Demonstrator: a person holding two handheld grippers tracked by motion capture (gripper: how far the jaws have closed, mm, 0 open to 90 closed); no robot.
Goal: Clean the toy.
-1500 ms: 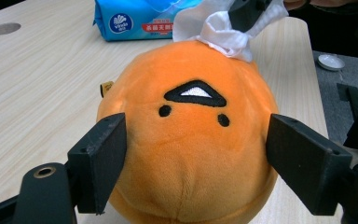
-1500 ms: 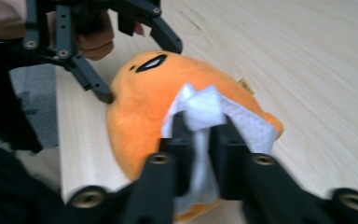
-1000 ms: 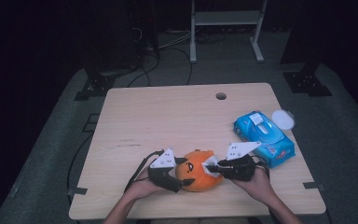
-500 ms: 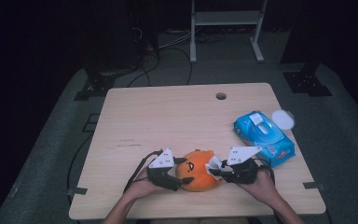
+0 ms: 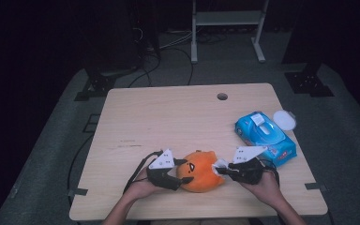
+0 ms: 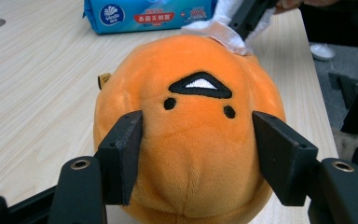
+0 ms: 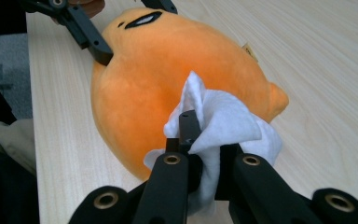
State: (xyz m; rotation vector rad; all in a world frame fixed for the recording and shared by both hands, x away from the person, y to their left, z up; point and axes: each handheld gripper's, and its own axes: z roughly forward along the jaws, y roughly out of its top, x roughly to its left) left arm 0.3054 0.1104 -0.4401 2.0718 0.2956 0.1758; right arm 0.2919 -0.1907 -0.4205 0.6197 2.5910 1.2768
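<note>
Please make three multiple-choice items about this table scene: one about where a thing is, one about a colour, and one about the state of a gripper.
1. Where does the blue wipes pack lie on the table in the high view?
A. at the right side, beyond the right gripper
B. at the near left corner
C. on top of the plush toy

2. What colour is the plush toy?
A. green
B. orange
C. purple

3. What does the right gripper hold?
A. nothing, with its jaws wide open
B. the wipes pack
C. a white wipe pinched between its jaws

Answers: 1 A, the pack lies near the right edge of the table in the high view. 2 B, both gripper views show orange plush. 3 C, the right gripper view shows the jaws shut on the wipe, pressed against the toy.
</note>
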